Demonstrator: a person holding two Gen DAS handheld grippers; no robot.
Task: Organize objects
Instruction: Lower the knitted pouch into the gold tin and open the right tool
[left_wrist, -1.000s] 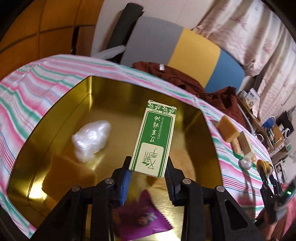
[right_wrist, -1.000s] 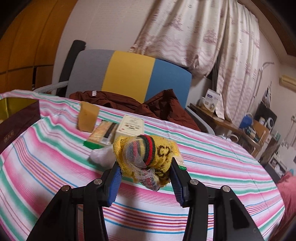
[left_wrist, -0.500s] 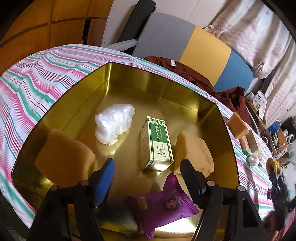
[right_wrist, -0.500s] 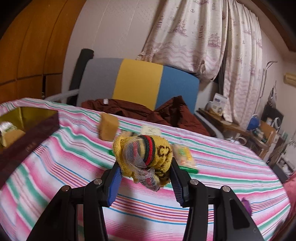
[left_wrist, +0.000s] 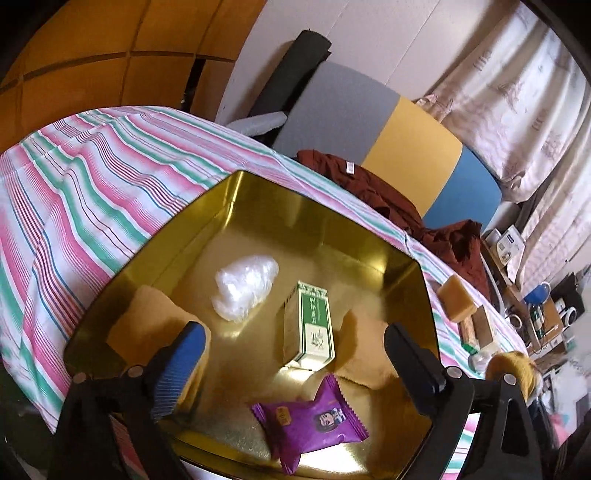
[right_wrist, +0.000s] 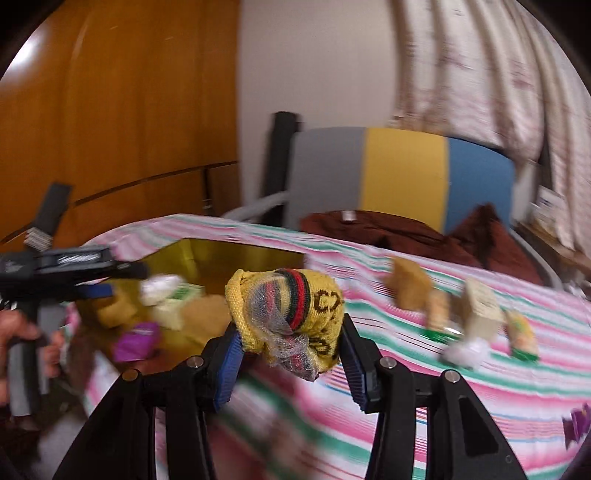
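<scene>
In the left wrist view a gold tin (left_wrist: 325, 225) holds a green-and-white box (left_wrist: 308, 328) lying flat, a crumpled white plastic bag (left_wrist: 243, 286), a purple snack packet (left_wrist: 314, 421) and two tan sponges (left_wrist: 144, 325). My left gripper (left_wrist: 293, 328) hovers above the tin. Its jaws are opening wide, and the box lies below them untouched. My right gripper (right_wrist: 291, 328) is shut on a yellow knitted sock ball (right_wrist: 295, 306), held in the air to the right of the tin (right_wrist: 236, 254). The ball (left_wrist: 513, 369) also shows at the left view's right edge.
On the striped tablecloth (right_wrist: 461, 373) right of the tin lie a tan sponge (right_wrist: 410, 288), small boxes (right_wrist: 480, 310), a white wad (right_wrist: 465, 352) and a purple packet (right_wrist: 576, 424). A brown garment (left_wrist: 388, 195) and a grey-yellow-blue chair (right_wrist: 402, 173) stand behind. A hand (right_wrist: 22, 332) holds the left gripper (right_wrist: 74, 273).
The left gripper let go of the green box, which now lies in the tin, then opened wide and drew back. The right gripper swung left toward the tin with the sock ball.
</scene>
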